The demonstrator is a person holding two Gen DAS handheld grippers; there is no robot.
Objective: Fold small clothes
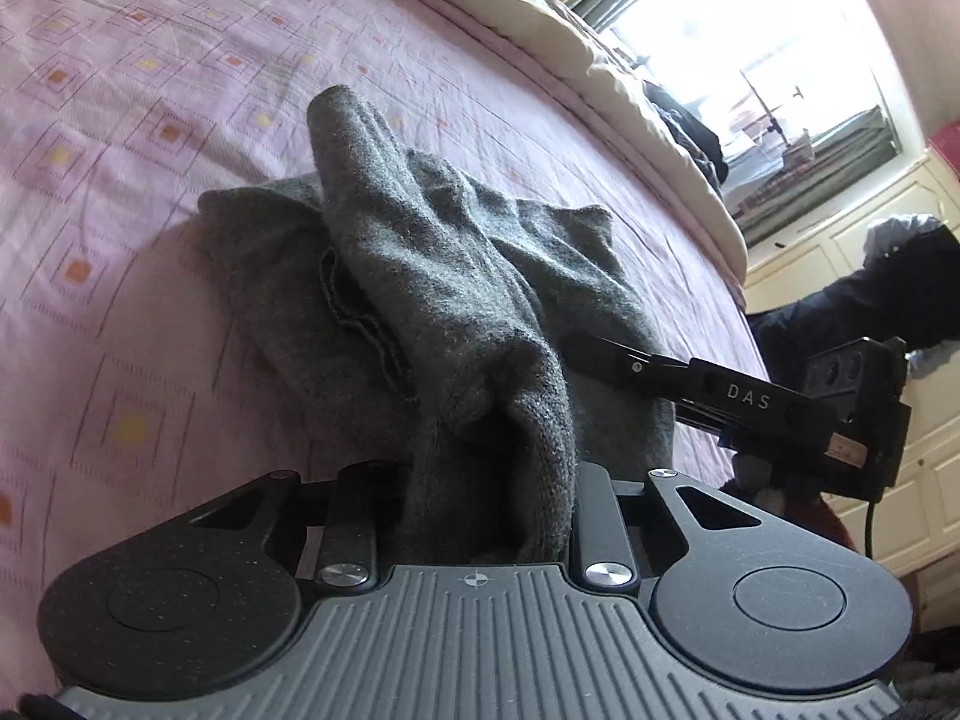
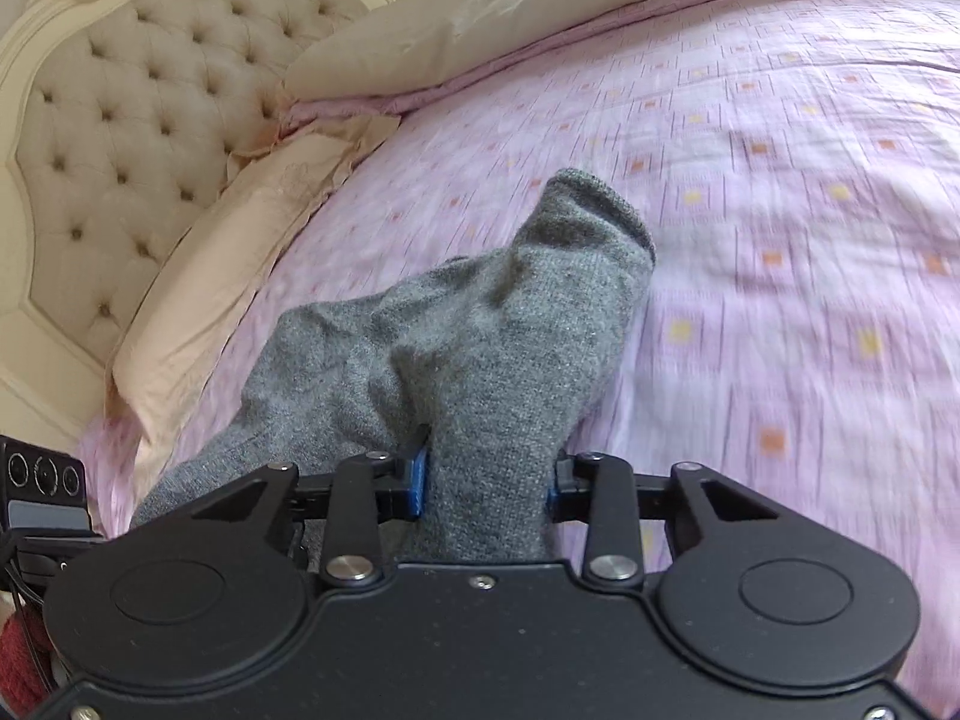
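My left gripper (image 1: 486,516) and right gripper (image 2: 489,480) both grip the grey knitted woollen garment (image 1: 432,276) above the pink patterned bedsheet (image 1: 120,120).

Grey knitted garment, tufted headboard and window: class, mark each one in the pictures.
grey knitted garment (image 2: 480,324): right wrist view, bunched middle of the knit.
tufted headboard (image 2: 138,120): right wrist view, buttoned cream padding.
window (image 1: 768,60): left wrist view, bright pane.

a small grey knitted wool garment (image 1: 420,276) lies rumpled on the bed, partly lifted off it. one bunched end rises in thick folds, a stitched hem curling along its side. from the other side, a tube-like part (image 2: 576,252) stands up with a rounded, open-looking cuff, perhaps a sleeve, though the blur makes it hard to tell.
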